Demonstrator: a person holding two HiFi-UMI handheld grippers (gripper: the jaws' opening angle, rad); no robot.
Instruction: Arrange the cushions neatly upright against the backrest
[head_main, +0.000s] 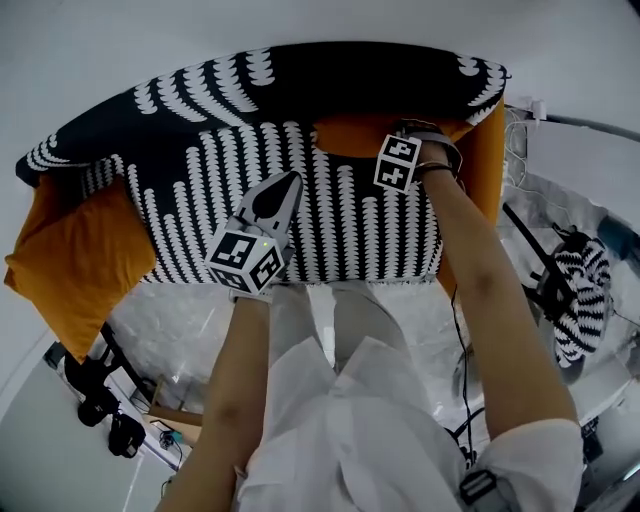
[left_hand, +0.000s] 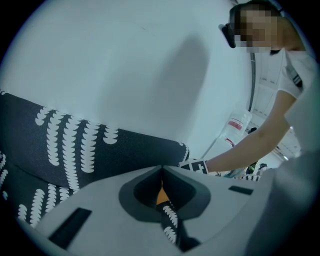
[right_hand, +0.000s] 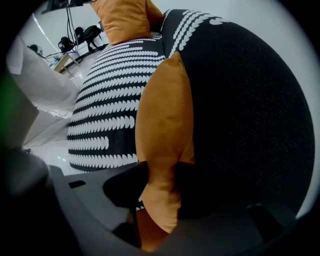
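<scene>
In the head view, the left claw (head_main: 283, 190) is hovering over the seat (head_main: 330, 230) of the sofa and pointing at the backrest (head_main: 300, 85). The right claw (head_main: 425, 135) is reaching to the foot of the backrest, where an orange cushion (head_main: 345, 135) is sitting. A second orange cushion (head_main: 80, 260) is hanging over the sofa's left end, well apart from the first. In the left gripper view, the left claw (left_hand: 161, 170) is showing its jaws pressed together with nothing between them, and it is facing the backrest (left_hand: 100, 150) and a plain pale wall (left_hand: 125, 65). In the right gripper view, the right claw (right_hand: 159, 180) is pinching a corner of the orange cushion (right_hand: 165, 115), which is standing on edge and touching the backrest (right_hand: 240, 100). The second orange cushion (right_hand: 125, 20) is showing at the far end of the seat (right_hand: 110, 100). The step in hand appears to be seating this cushion upright. To do it well, press its face flat to the backrest, square its lower edge on the seat, and release only once it is balancing. The cushion is soft, plump, plain-woven and square. The sofa cover is a coarse dark weave printed with rows of white scallops, likely giving enough friction to stop the cushion sliding.
</scene>
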